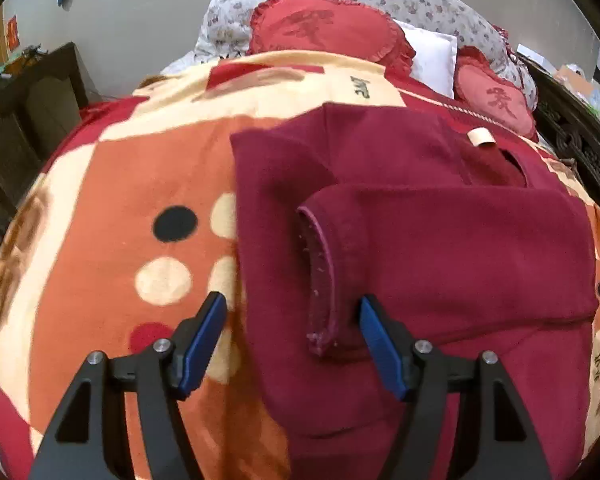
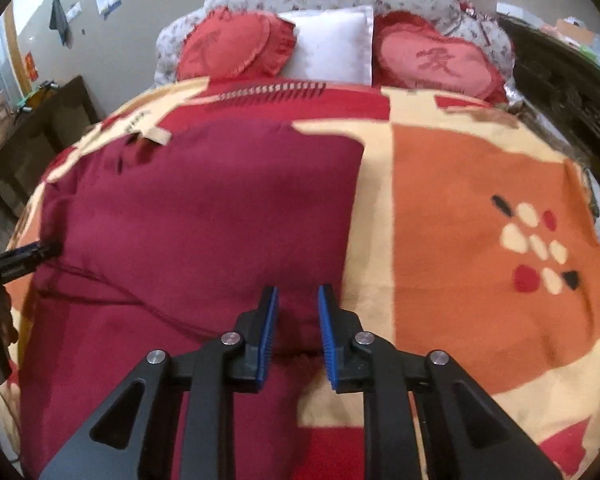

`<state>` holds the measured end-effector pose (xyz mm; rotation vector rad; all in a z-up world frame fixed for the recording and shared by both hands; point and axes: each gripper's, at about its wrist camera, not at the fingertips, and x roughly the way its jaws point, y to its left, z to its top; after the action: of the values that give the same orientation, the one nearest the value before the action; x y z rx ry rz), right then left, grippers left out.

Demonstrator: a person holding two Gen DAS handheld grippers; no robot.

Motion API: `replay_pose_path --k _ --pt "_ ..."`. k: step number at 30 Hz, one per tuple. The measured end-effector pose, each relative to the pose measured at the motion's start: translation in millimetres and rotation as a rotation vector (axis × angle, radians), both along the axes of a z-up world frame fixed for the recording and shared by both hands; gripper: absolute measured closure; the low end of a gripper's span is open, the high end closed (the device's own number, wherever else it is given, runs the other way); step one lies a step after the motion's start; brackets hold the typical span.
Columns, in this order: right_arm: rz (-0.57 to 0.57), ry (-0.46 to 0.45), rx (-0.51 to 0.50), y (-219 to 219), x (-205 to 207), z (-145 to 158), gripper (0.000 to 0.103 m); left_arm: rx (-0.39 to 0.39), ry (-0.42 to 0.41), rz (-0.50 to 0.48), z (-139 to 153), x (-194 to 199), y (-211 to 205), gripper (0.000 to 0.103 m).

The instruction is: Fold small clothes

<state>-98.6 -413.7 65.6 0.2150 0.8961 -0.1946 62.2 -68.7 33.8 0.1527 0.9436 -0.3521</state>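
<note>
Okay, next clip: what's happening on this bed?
A person is folding a maroon sweater laid flat on a patterned blanket covering the bed, with a handheld tool in each hand. One sleeve is already folded across the body, its cuff lying between the fingers of the left tool, which stands open and grips nothing. The right tool is narrowed at the sweater's edge nearest it, with a fold of fabric between its fingers; whether it pinches is unclear.
</note>
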Motion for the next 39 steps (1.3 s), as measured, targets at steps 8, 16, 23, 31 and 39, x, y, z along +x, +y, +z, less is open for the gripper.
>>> replay_pose_path --k 8,16,23,31,39 --pt "0.014 0.009 0.044 12.0 -10.7 -9.0 0.062 0.002 -0.026 0.006 8.8 -7.9 1.6 0.03" --pt "-0.007 0.034 -0.01 12.3 -0.5 -24.4 0.062 -0.005 0.022 0.029 0.3 4.5 3.1 0.03" --pt "0.01 0.022 0.057 12.8 -32.3 -1.7 0.06 -0.026 0.028 0.03 14.1 -9.4 13.5 0.03" --pt "0.072 0.069 0.113 23.4 -91.4 10.9 0.055 -0.061 0.023 -0.015 33.4 -54.1 27.4 0.03" --pt "0.051 0.054 0.088 23.3 -148.0 27.7 0.049 -0.047 -0.026 -0.044 55.9 -106.8 39.5 0.03"
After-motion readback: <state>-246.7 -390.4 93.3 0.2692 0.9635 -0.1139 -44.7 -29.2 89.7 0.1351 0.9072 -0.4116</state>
